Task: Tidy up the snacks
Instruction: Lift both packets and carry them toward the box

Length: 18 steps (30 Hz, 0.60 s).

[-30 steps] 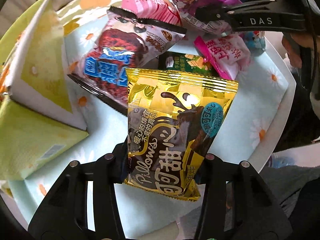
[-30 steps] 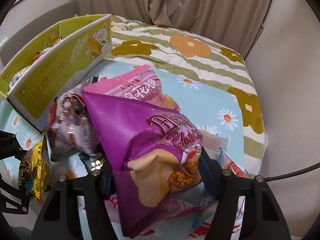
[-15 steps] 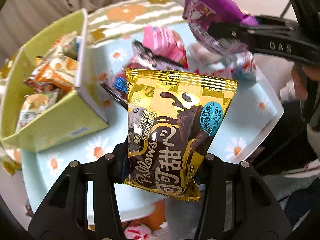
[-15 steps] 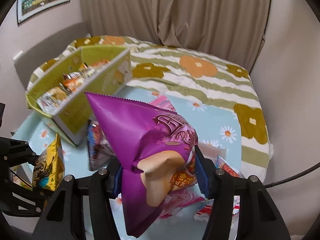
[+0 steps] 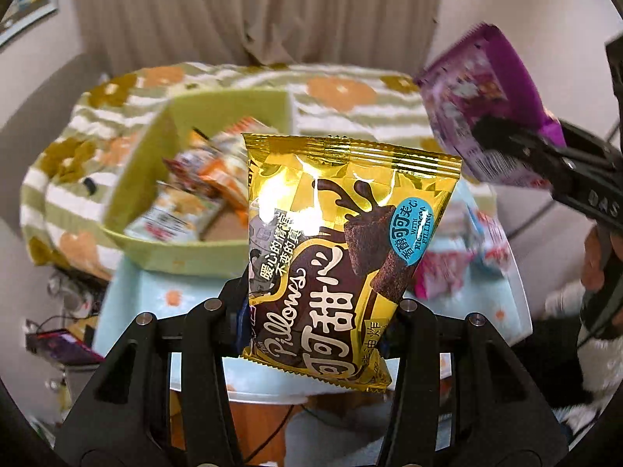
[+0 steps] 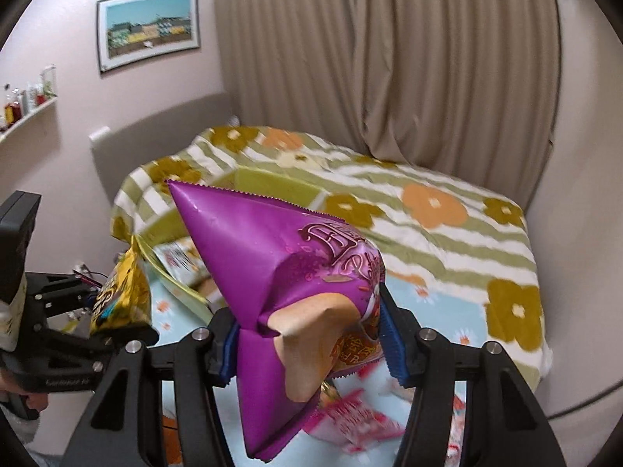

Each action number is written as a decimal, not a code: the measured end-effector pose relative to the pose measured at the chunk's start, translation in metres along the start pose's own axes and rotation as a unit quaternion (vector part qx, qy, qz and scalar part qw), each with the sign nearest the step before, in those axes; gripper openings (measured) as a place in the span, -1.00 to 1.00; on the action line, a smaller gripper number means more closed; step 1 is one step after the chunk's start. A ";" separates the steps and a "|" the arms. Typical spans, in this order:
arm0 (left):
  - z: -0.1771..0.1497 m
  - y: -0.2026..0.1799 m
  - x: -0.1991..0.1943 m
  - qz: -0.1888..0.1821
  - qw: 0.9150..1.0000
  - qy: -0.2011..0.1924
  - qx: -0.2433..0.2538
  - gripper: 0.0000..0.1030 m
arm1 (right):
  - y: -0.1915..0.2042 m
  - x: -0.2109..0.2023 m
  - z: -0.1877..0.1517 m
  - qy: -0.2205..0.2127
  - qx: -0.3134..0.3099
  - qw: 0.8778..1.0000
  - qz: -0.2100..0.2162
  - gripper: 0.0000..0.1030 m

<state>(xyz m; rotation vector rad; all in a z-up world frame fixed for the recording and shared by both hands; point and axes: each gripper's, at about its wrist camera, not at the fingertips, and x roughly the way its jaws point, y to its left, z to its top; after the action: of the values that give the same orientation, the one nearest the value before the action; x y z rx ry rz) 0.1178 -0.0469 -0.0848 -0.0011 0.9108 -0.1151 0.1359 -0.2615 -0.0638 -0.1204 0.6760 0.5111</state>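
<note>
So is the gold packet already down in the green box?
No, the gold packet is clamped in the left gripper, held up in front of the green box.

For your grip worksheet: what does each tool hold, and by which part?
Left tool: gold packet, lower sides. Right tool: purple bag, lower middle.

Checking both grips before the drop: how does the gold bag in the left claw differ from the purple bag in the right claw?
The gold bag is flat and smooth; the purple bag is puffed and creased where it is pinched. The gold bag shows brown chocolate print with a blue badge; the purple bag shows pink lettering and a tan patch. The gold bag stands nearly upright; the purple bag leans left. Both hang clear of the table, each clamped in its claw.
</note>
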 end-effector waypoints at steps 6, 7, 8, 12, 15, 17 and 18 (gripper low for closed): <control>0.031 0.042 -0.005 0.013 0.999 -0.024 -0.034 -0.17 | 0.021 0.010 0.035 -0.020 -0.005 1.000 0.022 0.06; 0.037 0.050 -0.003 0.014 0.999 -0.025 -0.036 -0.17 | 0.025 0.013 0.040 -0.020 -0.004 1.000 0.024 0.06; 0.043 0.058 0.000 0.015 0.999 -0.026 -0.039 -0.17 | 0.029 0.018 0.046 -0.021 -0.003 0.999 0.024 0.06; 0.068 0.092 0.018 0.010 0.998 -0.018 -0.053 -0.17 | 0.046 0.042 0.069 -0.018 0.006 1.000 0.024 0.06; 0.088 0.117 0.042 0.009 0.998 -0.003 -0.056 -0.17 | 0.056 0.062 0.083 -0.013 0.017 0.999 0.026 0.06; 0.101 0.133 0.061 0.006 0.998 0.006 -0.055 -0.17 | 0.064 0.081 0.093 -0.008 0.025 0.999 0.026 0.06; 0.108 0.140 0.072 0.003 0.998 0.011 -0.055 -0.17 | 0.068 0.089 0.097 -0.005 0.029 0.999 0.025 0.06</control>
<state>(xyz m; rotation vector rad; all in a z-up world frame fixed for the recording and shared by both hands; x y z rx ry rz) 0.2603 0.0804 -0.0819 -0.0988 0.9378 -0.0587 0.2173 -0.1398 -0.0402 -0.0456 0.6846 0.5393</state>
